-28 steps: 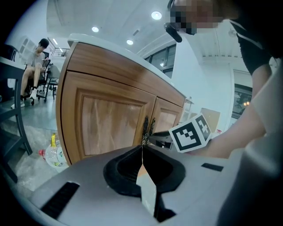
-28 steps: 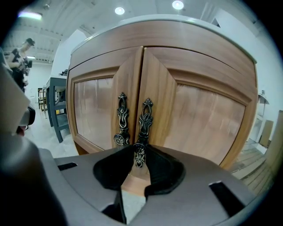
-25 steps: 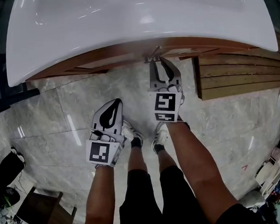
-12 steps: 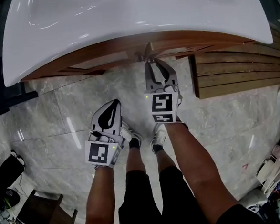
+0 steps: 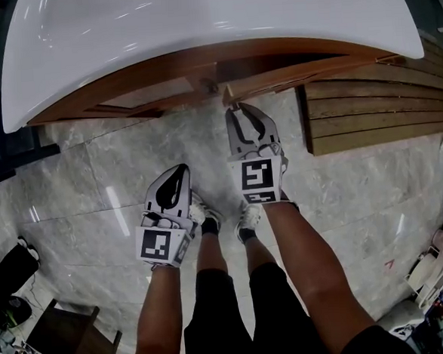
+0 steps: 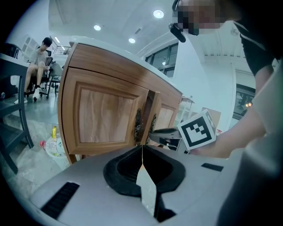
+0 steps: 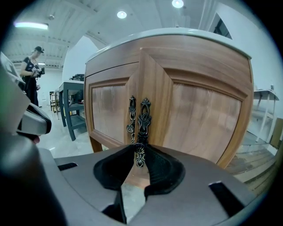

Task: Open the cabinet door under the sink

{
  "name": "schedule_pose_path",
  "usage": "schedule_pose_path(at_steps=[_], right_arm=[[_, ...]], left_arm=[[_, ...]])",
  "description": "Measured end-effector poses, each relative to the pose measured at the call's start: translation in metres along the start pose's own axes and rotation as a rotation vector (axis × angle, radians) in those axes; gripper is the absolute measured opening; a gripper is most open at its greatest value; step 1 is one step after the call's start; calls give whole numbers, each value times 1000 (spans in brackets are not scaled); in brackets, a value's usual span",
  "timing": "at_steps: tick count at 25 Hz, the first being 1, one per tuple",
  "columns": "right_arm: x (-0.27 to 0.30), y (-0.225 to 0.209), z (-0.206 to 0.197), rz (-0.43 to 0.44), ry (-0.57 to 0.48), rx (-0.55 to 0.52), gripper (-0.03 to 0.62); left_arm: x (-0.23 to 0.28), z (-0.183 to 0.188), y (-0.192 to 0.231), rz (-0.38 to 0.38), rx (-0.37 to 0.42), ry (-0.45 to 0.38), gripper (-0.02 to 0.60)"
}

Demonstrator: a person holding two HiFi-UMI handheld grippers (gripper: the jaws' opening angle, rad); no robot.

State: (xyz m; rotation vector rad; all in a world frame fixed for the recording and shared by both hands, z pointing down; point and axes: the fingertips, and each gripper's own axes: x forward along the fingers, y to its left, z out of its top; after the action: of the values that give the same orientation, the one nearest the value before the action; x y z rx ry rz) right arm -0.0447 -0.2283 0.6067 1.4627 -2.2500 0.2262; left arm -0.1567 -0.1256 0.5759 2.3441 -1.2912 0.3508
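Jaws on the left gripper point(image 6: 142, 148) sit pressed together on nothing, low over the grey marble floor point(image 5: 78, 182) and the farther of the two from the work. Jaws on the right gripper point(image 7: 139, 152) are clamped partway round the bottom end of the dark ornate metal handle point(image 7: 143, 117). It stands upright, straight ahead of them, on the right-hand brown wooden cabinet door point(image 7: 203, 114) under the white ceramic sink point(image 5: 195, 15). Door edge stands slightly proud, so the pull should run straight back toward the person.
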Motion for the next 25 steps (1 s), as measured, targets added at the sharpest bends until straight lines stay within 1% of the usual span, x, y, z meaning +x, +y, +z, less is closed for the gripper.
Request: schedule_pose_path(at_steps=[9, 14, 21, 25], right_arm=[[-28, 4, -15, 84, -21, -36, 97], [-51, 5, -24, 119, -28, -40, 97], [-68, 1, -31, 157, -48, -55, 97], [-75, -1, -35, 182, -69, -61, 97]], left_arm=[[14, 8, -19, 3, 17, -23, 23], [20, 4, -36, -17, 18, -12, 23], [32, 12, -46, -36, 47, -23, 23], [29, 12, -47, -17, 69, -28, 23]])
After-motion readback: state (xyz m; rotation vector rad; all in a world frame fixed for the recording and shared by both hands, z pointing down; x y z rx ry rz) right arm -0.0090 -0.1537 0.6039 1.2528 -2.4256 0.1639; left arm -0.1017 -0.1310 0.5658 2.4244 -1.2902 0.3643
